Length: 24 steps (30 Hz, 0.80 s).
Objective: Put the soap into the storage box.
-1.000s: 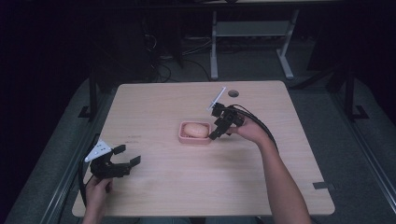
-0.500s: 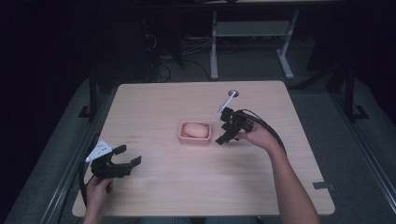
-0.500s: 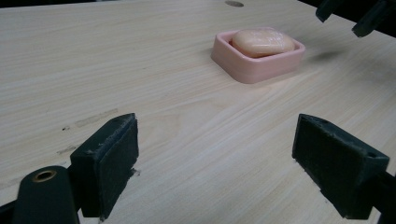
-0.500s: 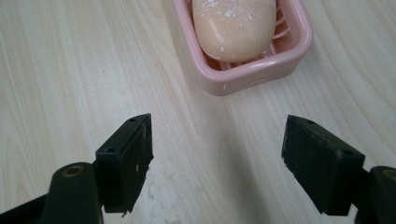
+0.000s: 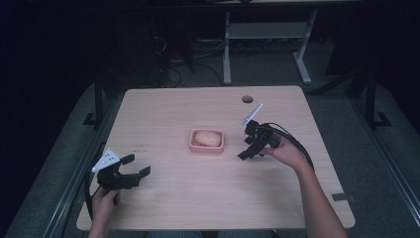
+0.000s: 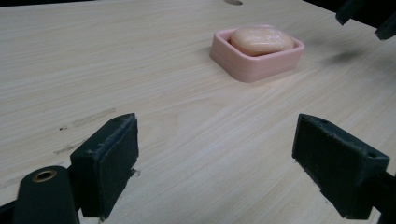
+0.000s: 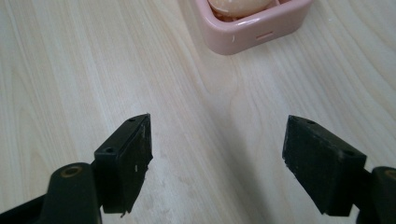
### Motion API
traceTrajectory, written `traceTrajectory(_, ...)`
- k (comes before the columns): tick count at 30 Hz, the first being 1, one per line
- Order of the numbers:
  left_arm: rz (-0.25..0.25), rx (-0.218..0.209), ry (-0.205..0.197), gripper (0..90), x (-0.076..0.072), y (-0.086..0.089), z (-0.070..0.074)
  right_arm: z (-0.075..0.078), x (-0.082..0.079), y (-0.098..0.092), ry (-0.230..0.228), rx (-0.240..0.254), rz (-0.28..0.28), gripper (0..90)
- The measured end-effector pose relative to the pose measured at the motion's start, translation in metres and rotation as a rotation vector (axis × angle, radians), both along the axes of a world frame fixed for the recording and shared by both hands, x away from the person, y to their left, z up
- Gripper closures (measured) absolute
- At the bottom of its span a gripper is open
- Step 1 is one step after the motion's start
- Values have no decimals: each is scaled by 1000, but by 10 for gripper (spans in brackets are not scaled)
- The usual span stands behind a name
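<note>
Right gripper: jaws spread wide, empty, just right of the square pink plastic dish.
Left gripper: gaping, empty, at near-left table corner.
Pale oval soap bar: lying inside dish, mid-table.

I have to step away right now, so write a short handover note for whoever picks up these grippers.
Left gripper: open, holding nothing, near the table's front left corner.
Right gripper: open, holding nothing, just right of the dish.
Soap: lying in the pink dish at mid-table.
Done: soap looks placed in the dish.
Left: probably nothing but parking the right gripper.
</note>
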<state>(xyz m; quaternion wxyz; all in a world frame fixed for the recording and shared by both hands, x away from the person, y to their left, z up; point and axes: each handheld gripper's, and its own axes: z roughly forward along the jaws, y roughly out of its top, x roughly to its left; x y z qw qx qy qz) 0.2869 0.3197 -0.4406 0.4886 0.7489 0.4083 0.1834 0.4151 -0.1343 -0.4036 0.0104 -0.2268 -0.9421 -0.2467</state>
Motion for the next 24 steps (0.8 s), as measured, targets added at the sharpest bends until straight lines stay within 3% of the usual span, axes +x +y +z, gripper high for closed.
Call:
traceTrajectory(1, 1, -1, 1, 143, 0, 0, 0, 0, -3, -3, -22, 8, 2, 241)
traceTrajectory(24, -8, 16, 7, 143, 1, -3, -1, -27, -64, -56, -25, 67, -84, 240)
